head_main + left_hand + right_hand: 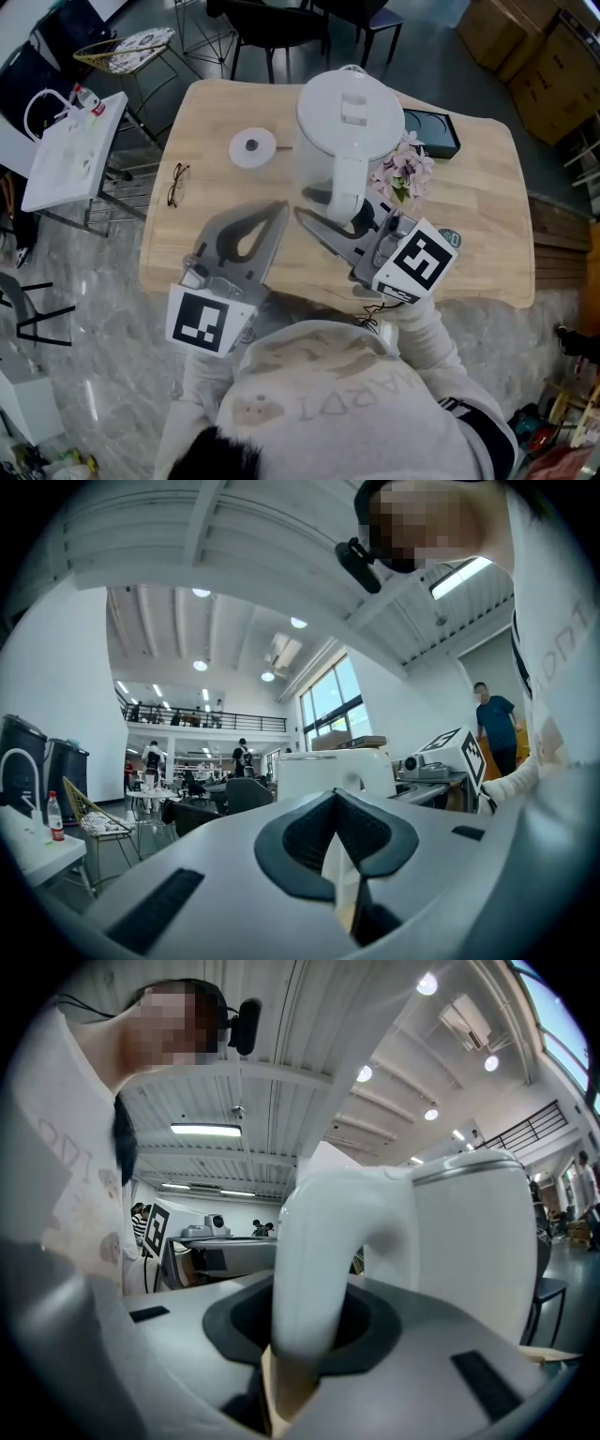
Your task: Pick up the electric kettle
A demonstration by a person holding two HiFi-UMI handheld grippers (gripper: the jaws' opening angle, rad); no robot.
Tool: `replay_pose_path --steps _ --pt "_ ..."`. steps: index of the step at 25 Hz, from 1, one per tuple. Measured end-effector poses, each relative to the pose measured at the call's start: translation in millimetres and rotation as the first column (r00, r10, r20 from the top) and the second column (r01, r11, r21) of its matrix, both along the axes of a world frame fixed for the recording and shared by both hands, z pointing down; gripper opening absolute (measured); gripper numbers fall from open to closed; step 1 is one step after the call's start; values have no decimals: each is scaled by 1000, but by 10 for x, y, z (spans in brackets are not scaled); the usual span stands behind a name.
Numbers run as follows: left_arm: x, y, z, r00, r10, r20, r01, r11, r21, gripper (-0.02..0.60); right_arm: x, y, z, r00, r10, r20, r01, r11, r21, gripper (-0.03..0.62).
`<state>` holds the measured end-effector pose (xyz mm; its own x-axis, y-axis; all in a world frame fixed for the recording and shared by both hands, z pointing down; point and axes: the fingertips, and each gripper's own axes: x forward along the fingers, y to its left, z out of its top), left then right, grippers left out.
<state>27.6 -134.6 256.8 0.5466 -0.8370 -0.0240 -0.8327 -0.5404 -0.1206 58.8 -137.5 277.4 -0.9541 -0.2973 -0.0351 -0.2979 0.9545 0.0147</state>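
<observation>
**Two grippers, one on the kettle's handle**

One white electric kettle (pixel 342 122) fills the upper middle of the head view, over the wooden table (pixel 478 216). It is off its round white base (pixel 253 147), which lies bare on the table just to its left in the frame. Whether the kettle's underside touches the table cannot be seen.

The right gripper (pixel 337 211) is clamped on the kettle's handle (pixel 345 187). In the right gripper view the curved white handle (pixel 319 1232) runs down between the two jaws, with the kettle's body filling the right of that frame.

The left gripper (pixel 277 211) sits at the lower left of the kettle, apart from it. Its jaws meet at the tips and hold nothing.

Eyeglasses (pixel 178 183) lie near the table's left edge. Pink flowers (pixel 408 173) and a black box (pixel 433 131) sit to the right of the kettle.
</observation>
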Motion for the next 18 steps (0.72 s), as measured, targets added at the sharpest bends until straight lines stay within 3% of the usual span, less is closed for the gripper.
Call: replay_pose_path --steps 18 --pt "287 151 -39 999 -27 26 27 1000 6 0 254 173 -40 999 -50 23 50 999 -2 94"
